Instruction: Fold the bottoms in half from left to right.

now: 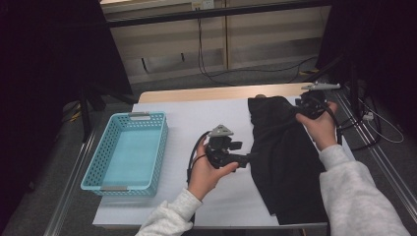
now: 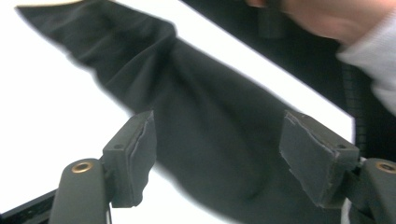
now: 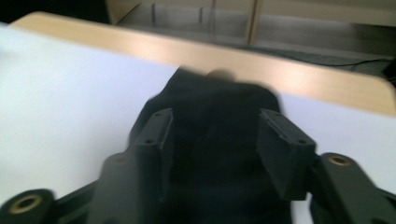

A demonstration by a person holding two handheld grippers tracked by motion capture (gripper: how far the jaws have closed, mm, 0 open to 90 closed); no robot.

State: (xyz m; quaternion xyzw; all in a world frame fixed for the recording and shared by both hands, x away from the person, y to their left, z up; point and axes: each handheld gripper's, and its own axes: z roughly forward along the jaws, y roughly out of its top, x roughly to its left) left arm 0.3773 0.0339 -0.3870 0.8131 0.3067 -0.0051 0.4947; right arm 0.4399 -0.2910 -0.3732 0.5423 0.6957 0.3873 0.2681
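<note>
A black cloth (image 1: 282,162) lies crumpled on the right half of the white sheet (image 1: 196,118). My left gripper (image 1: 248,158) is at the cloth's left edge, pointing right. In the left gripper view its jaws stand open (image 2: 217,163) and the black cloth (image 2: 210,116) lies beyond them, clear of the pads (image 2: 137,154). My right gripper (image 1: 301,109) hovers at the cloth's far right corner. The right gripper view shows that gripper (image 3: 215,149) open too, with the dark cloth (image 3: 215,102) under and ahead of it and nothing pinched.
A light blue perforated basket (image 1: 160,147) stands on the left side of the sheet with nothing in it. The wooden table edge (image 1: 206,93) runs along the back. Cables cross the floor behind the table, and metal rails flank both sides.
</note>
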